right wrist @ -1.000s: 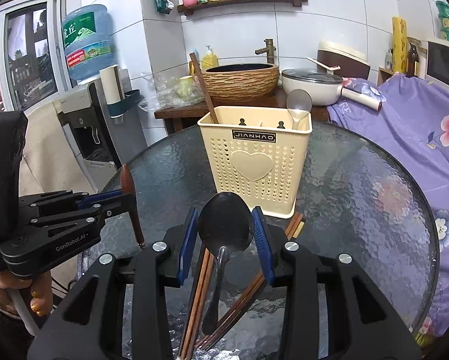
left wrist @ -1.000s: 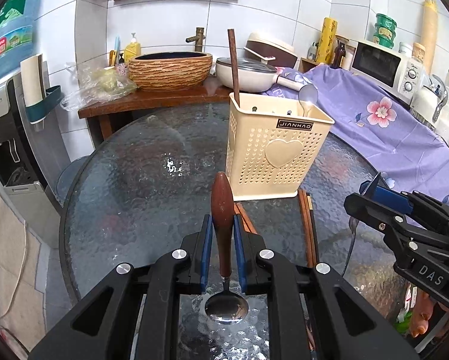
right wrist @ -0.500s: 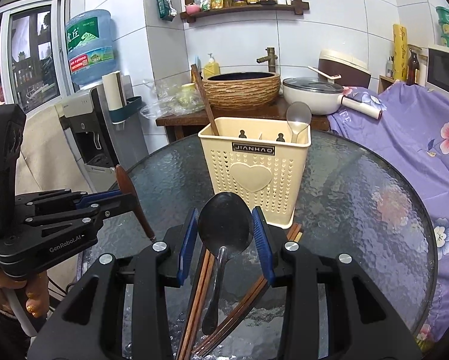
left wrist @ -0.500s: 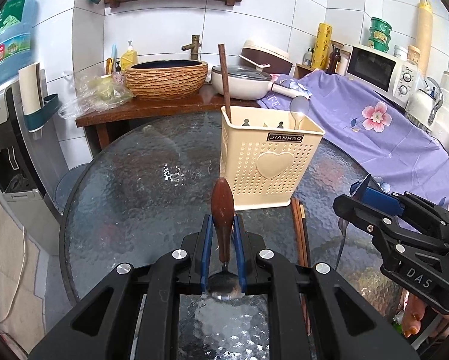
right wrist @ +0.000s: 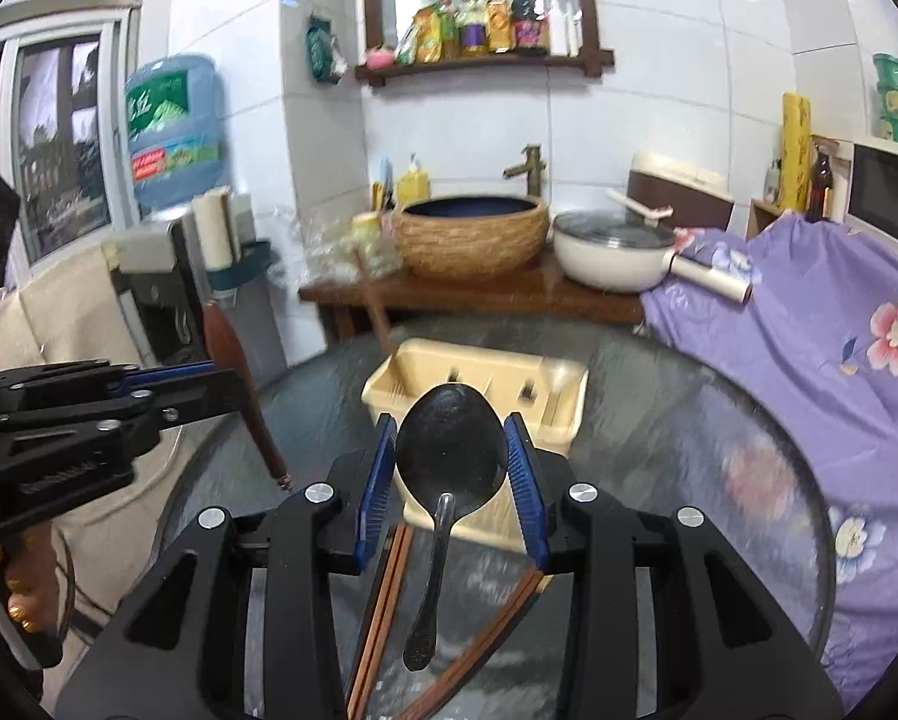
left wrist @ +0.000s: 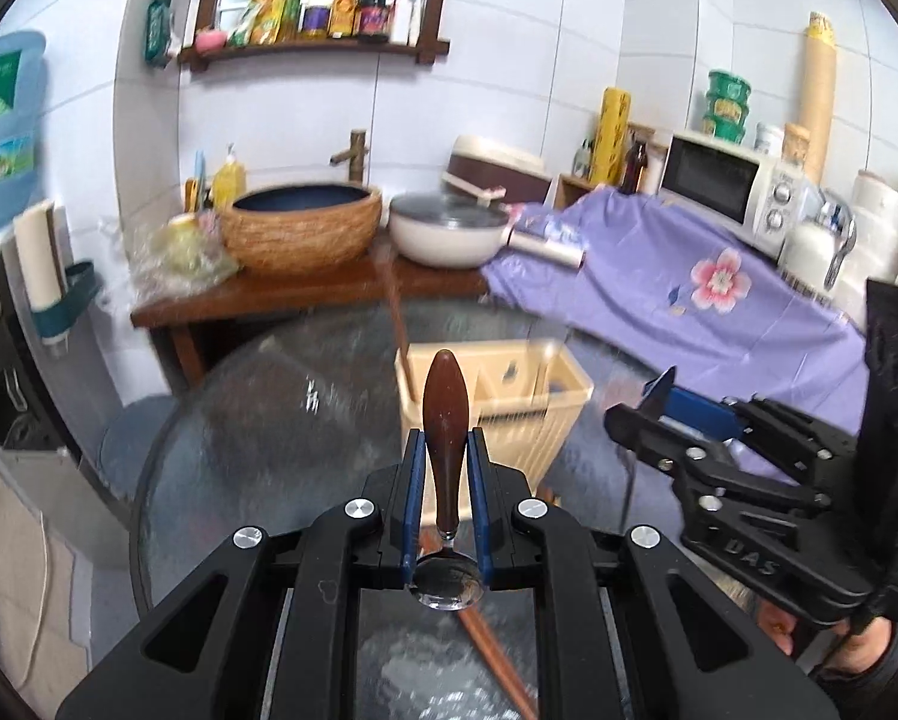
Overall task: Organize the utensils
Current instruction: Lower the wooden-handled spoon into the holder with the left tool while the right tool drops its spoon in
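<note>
left gripper [left wrist: 444, 468], seen from its own wrist camera: jaws drawn narrow, blue pads clamped on the brown wooden handle of a small spoon [left wrist: 446, 456], handle pointing forward and up, metal bowl hanging back toward the camera. right gripper [right wrist: 451, 462], seen from its own wrist camera: jaws part-way apart, blue pads pressing both edges of the bowl of a dark metal spoon [right wrist: 449, 462], whose handle hangs down toward the camera. cream utensil holder [right wrist: 478, 384]: stands on the round glass table [right wrist: 688, 456], just beyond both grippers and below them, so that its open top and inner dividers show; a brown stick-like utensil [right wrist: 380, 318] leans out of its left compartment, blurred. wooden chopsticks [right wrist: 383, 594]: lie on the glass on the near side of the holder, in two groups under the right gripper. each gripper shows in the other's view, the left at [right wrist: 149, 396] and the right at [left wrist: 688, 438], one on either side of the holder. background: basket-weave basin [left wrist: 302, 225], lidded white pan [left wrist: 449, 228], purple floral cloth [left wrist: 688, 294], microwave [left wrist: 730, 186].
</note>
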### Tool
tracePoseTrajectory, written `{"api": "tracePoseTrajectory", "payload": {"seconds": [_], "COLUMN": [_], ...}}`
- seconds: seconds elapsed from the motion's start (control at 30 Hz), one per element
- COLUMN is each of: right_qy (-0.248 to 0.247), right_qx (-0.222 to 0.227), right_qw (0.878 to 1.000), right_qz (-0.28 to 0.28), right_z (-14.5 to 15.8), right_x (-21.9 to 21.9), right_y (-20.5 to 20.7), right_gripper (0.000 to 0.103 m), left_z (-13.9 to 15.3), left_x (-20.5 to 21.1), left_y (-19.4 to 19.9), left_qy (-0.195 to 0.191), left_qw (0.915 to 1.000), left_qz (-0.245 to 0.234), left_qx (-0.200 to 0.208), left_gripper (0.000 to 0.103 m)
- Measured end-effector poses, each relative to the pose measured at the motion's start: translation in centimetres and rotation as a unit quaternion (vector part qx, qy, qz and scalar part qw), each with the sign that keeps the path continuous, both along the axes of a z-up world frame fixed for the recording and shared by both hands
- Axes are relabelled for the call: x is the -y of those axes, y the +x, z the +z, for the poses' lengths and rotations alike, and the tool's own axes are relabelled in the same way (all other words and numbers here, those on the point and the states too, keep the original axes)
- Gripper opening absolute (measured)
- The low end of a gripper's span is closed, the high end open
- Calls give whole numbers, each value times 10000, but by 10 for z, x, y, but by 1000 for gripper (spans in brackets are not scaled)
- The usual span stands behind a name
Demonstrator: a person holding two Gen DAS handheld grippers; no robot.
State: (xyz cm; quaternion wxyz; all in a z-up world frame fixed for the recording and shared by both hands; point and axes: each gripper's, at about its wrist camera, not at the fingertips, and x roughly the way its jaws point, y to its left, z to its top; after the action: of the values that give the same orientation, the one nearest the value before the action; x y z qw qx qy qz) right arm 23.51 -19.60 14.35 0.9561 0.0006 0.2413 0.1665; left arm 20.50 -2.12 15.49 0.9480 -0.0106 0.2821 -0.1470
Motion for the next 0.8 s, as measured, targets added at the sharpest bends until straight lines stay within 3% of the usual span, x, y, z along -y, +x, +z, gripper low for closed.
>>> {"api": "tracePoseTrajectory", "payload": {"seconds": [0.2, 0.33, 0.47, 0.8], "right_qy": [165, 174, 17, -266], "right_qx": [249, 563, 718, 798], "right_qw": [9990, 9964, 9941, 9925], "right_qz": [-331, -602, -816, -882], "right_z": [43, 67, 63, 8], "right_x": [7, 9, 5, 2], "right_y": [41, 71, 95, 104], "right_gripper": [37, 37, 37, 38], "left_z": [56, 75, 65, 10], "left_x": [11, 20, 28, 31], "left_y": [34, 59, 84, 102], "left_qy": [-174, -180, -209, -127], "left_qw": [9990, 9977, 9972, 9982], "left_qz": [237, 439, 582, 575], "left_qx": [345, 494, 419, 99], "left_gripper": [14, 14, 14, 14]}}
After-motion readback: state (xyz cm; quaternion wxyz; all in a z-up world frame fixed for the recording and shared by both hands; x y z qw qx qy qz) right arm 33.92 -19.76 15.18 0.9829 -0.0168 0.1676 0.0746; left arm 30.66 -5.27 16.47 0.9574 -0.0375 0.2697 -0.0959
